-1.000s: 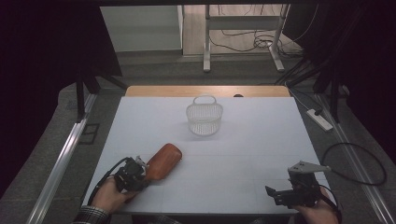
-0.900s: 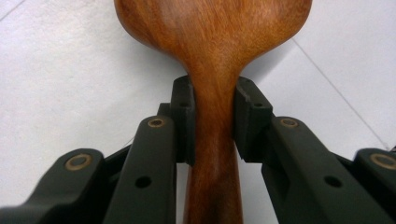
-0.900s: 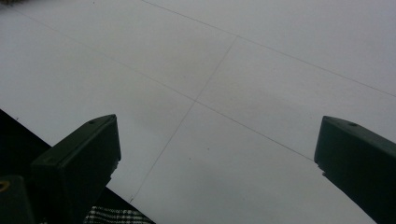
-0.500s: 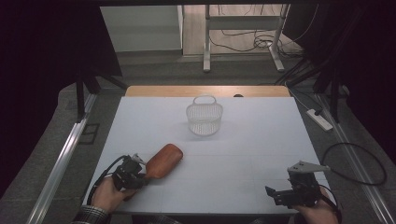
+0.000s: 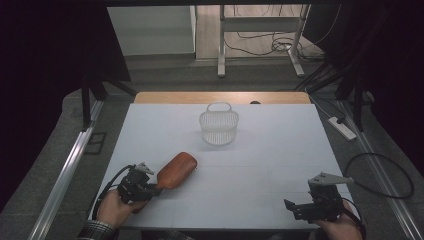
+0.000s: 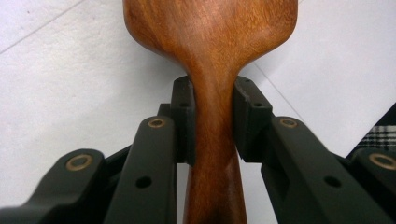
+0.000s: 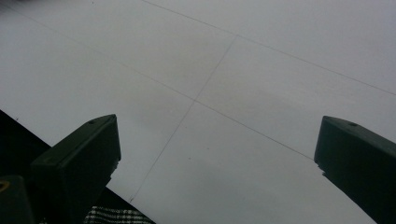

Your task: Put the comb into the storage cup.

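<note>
A brown wooden paddle-shaped brush lies at the table's front left, its broad head pointing toward the middle. My left gripper is shut on its narrow handle. In the left gripper view both pads press the sides of the handle just below the wide head, with the gripper pointing along the wood. My right gripper rests at the front right, jaws wide apart. In the right gripper view it has bare white table between its fingers. A white mesh basket with a handle stands upright at the table's middle back.
The white table has a wooden strip along its far edge. A metal rail runs along the left side. On the floor at the right lie a power strip and cables.
</note>
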A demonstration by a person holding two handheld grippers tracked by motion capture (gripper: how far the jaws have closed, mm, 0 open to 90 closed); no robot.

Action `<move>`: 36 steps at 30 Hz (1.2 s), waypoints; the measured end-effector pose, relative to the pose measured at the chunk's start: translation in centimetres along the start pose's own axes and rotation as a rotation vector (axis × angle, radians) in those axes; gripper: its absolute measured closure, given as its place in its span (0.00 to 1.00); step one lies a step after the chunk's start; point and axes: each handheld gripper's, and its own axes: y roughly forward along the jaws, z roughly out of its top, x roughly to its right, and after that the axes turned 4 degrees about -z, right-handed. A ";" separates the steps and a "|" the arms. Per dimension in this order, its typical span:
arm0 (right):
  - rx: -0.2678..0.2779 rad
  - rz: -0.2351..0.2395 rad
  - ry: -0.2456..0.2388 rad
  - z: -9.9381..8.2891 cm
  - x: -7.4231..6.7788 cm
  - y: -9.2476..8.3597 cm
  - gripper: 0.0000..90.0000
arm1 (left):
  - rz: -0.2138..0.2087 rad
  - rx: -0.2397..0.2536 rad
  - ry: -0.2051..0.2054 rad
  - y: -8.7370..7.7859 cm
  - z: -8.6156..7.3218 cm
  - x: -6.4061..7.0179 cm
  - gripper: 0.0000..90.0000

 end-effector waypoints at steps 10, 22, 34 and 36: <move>0.006 0.002 -0.005 0.0 0.0 -0.1 0.00 | -0.036 0.109 -0.005 -1.1 -0.1 0.0 0.80; 0.045 0.022 -0.035 -0.1 -0.3 -0.5 0.00 | -0.021 0.213 0.036 -2.1 0.1 1.1 0.80; 0.135 0.073 -0.077 0.4 -0.3 -0.6 0.00 | -0.038 0.260 0.060 -2.2 0.6 2.3 0.80; 0.143 0.087 -0.082 0.6 -0.3 -0.6 0.00 | -0.046 0.265 0.062 -2.1 0.7 2.4 0.80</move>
